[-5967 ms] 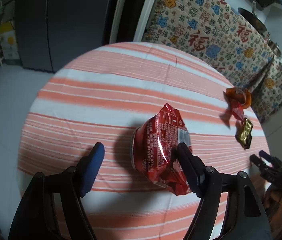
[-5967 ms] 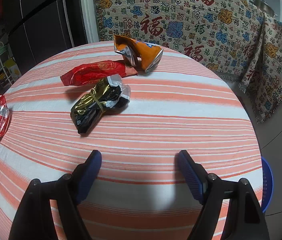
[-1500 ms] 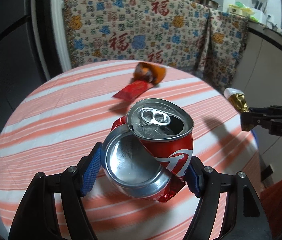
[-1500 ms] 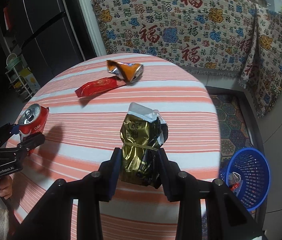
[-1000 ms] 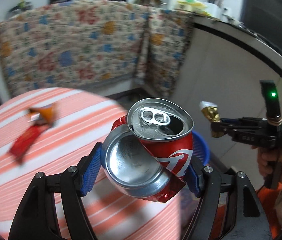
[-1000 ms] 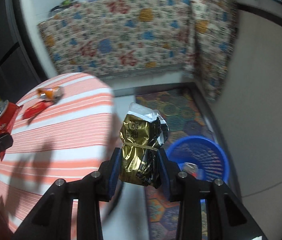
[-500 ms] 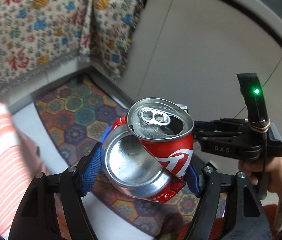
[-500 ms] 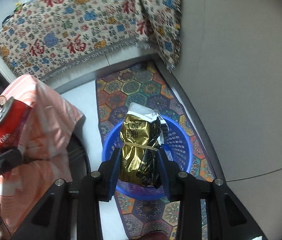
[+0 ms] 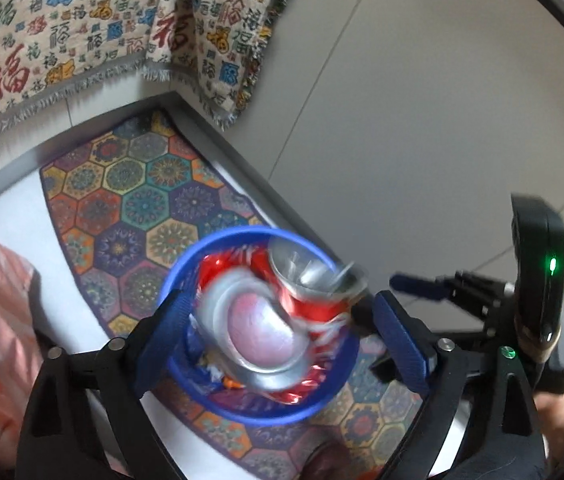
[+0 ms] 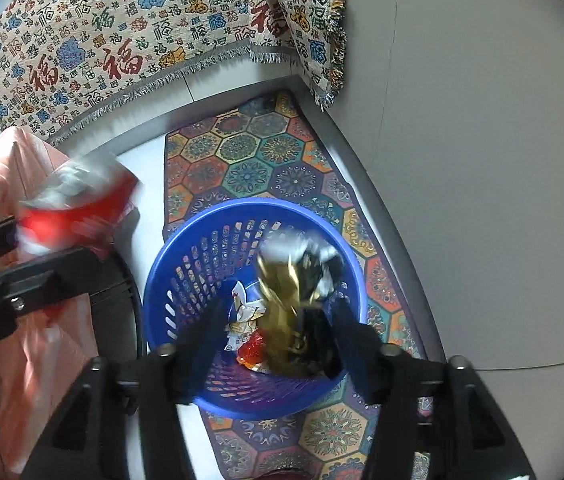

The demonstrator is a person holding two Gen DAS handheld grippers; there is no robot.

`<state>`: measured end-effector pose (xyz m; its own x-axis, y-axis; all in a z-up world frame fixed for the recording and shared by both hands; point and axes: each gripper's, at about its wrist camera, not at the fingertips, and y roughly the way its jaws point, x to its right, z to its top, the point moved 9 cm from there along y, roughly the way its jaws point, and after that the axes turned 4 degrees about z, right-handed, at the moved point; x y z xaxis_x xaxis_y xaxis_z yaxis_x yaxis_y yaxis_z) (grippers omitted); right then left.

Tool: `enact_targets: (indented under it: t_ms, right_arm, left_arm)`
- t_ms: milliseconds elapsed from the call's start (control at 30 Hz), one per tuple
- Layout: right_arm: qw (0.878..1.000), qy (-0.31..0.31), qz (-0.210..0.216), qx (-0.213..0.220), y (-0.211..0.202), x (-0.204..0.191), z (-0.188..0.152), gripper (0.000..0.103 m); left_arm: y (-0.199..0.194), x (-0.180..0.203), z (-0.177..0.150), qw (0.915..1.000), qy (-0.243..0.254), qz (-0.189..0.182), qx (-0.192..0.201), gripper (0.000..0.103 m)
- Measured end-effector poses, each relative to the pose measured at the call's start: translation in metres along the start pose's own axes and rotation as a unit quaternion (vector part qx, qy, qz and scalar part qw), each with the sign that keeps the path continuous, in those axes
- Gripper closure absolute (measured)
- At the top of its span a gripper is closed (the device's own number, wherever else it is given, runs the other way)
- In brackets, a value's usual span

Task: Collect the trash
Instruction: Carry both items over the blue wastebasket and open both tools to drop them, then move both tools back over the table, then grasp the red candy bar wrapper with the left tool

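Left gripper [image 9: 282,320]: jaws spread wide, nothing gripped.
Right gripper [image 10: 277,336]: jaws parted, nothing gripped.
Crushed can [image 9: 265,320]: blurred, above the blue basket [image 9: 185,268].
Gold wrapper [image 10: 286,292]: blurred, over the basket's opening.

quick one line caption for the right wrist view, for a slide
Right gripper open above the blue basket, the gold wrapper blurred between its fingers over the trash inside.

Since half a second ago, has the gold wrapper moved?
Yes. The gold wrapper, blurred, has dropped from the right gripper towards the blue basket.
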<state>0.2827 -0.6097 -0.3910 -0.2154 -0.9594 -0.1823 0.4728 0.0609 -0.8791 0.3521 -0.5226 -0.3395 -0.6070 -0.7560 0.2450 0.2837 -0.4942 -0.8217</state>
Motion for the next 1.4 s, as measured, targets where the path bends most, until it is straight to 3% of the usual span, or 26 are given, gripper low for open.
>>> enact_targets:
  t_ms: [167,300,467,633,700,833,933,1100,1200,1333,1400]
  right_arm:
    - [1.000,-0.005,-0.009,0.015,-0.005,0.004,0.002,0.044]
    - [0.996,-0.018,-0.052,0.069,-0.037,0.002,0.015,0.044]
    - [0.989,-0.035,-0.058,0.131,-0.091,-0.034,0.034,0.041]
    - [0.983,-0.058,-0.037,0.167,-0.138,-0.109,0.048,0.040]
    - [0.982,-0.084,-0.011,0.166,-0.149,-0.157,0.045,0.039]
    - [0.980,-0.127,0.087,0.130,-0.148,-0.274,0.018,0.039]
    - [0.975,-0.160,0.134,0.082,-0.125,-0.350,-0.014,0.038]
    - [0.971,-0.201,0.121,0.048,-0.082,-0.420,-0.043,0.039]
    - [0.968,-0.228,0.080,0.062,-0.067,-0.435,-0.037,0.036]
    - [0.971,-0.215,0.076,0.072,-0.054,-0.447,-0.025,0.021]
    - [0.974,-0.205,0.063,0.078,-0.051,-0.447,-0.022,0.020]
  left_arm:
    - [-0.016,-0.004,0.000,0.9998,-0.016,0.003,0.009,0.009]
    - [-0.064,-0.010,-0.005,0.9992,-0.012,0.011,0.036,0.009]
    - [-0.154,-0.038,-0.050,0.9971,0.008,0.042,0.063,0.006]
    - [-0.225,-0.115,-0.121,0.9903,-0.019,0.124,0.059,0.006]
    - [-0.243,-0.150,-0.145,0.9850,-0.033,0.161,0.052,0.006]
    - [-0.280,-0.229,-0.184,0.9658,-0.065,0.246,0.048,0.006]
    - [-0.292,-0.272,-0.200,0.9566,-0.089,0.275,0.038,0.006]
    - [-0.304,-0.314,-0.209,0.9509,-0.107,0.286,0.049,0.001]
    - [-0.301,-0.324,-0.204,0.9519,-0.109,0.282,0.051,0.000]
    - [-0.301,-0.330,-0.196,0.9558,-0.097,0.273,0.051,0.000]
    - [-0.300,-0.337,-0.189,0.9587,-0.088,0.266,0.050,0.000]
